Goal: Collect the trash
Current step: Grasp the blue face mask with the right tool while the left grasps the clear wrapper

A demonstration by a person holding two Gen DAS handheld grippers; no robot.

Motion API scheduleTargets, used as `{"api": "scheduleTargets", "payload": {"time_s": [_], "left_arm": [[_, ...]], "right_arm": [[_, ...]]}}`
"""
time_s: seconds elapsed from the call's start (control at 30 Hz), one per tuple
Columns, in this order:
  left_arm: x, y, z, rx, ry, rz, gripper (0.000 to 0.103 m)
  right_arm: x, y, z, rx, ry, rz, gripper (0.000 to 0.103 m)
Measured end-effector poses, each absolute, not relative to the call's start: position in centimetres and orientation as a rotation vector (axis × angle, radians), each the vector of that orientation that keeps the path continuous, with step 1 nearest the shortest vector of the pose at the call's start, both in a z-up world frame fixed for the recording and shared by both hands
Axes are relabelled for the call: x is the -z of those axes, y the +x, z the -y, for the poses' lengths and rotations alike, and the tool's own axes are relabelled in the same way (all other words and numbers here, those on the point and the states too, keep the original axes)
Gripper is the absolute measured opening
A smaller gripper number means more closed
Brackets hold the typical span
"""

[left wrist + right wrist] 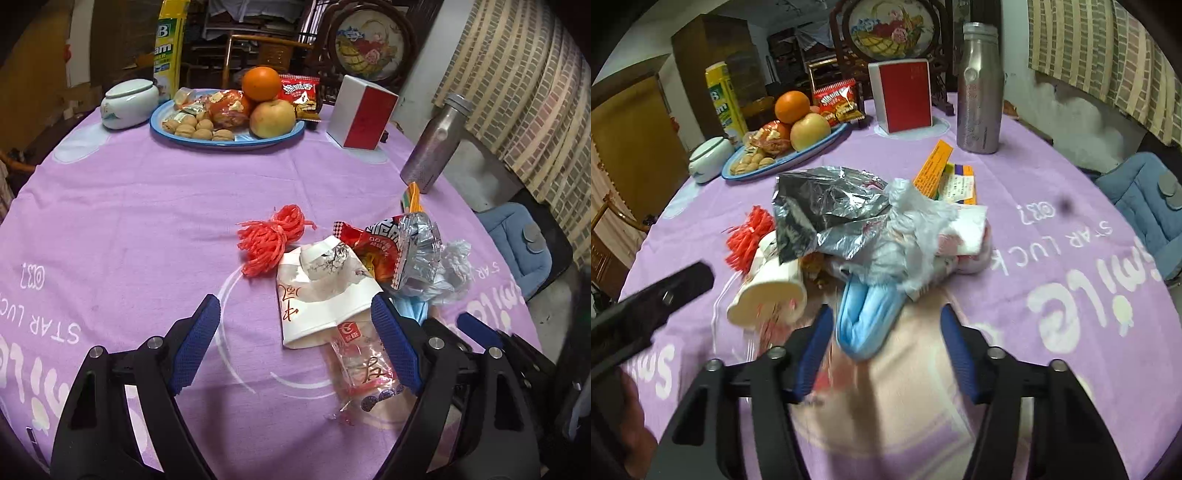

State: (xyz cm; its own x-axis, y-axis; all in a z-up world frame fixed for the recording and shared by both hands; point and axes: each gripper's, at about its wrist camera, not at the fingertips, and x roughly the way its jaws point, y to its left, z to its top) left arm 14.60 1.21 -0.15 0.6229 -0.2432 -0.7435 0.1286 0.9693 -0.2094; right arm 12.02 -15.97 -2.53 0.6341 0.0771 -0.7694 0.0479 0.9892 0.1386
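Your left gripper (295, 325) is spread wide over the purple tablecloth (147, 221), pinching nothing. The red string (271, 240), paper cup (317, 295) and foil wrapper (417, 243) lie heaped just ahead. Your right gripper (886, 332) stands half apart at the blue mask (868, 314), not pinching it; the metal bottle (979, 88) stands behind.

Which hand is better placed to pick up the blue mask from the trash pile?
The right. The mask lies between the open fingers of the right gripper. The left gripper is open nearer the crushed cup.
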Motion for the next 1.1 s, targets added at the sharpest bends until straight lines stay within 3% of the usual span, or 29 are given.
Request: {"api": "scheduleTargets", "payload": {"time_s": [0.2, 0.27, 0.33, 0.37, 0.67, 1.1], "left_arm": [[0.2, 14.6, -1.3, 0.235, -0.154, -0.888, 0.081], [0.1, 14.5, -1.7, 0.238, -0.179, -0.884, 0.081], [0.0, 14.4, -1.8, 0.236, -0.184, -0.88, 0.081], [-0.1, 14.4, -1.8, 0.237, -0.182, -0.879, 0.081], [0.3, 13.7, -0.5, 0.327, -0.165, -0.932, 0.082], [3.4, 12.0, 4.8, 0.326, -0.014, -0.949, 0.08]], "right_arm": [[4.8, 14.6, 15.1, -0.033, 0.186, -0.993, 0.046], [5.2, 14.8, 15.1, -0.032, 0.198, -1.015, 0.038], [5.3, 14.7, 15.0, -0.035, 0.197, -1.027, 0.02], [5.3, 14.7, 15.1, -0.036, 0.201, -1.035, 0.019], [1.8, 7.1, 18.8, -0.078, 0.247, -0.945, 0.018], [1.8, -0.4, 22.9, -0.041, 0.291, -0.892, 0.019]]}}
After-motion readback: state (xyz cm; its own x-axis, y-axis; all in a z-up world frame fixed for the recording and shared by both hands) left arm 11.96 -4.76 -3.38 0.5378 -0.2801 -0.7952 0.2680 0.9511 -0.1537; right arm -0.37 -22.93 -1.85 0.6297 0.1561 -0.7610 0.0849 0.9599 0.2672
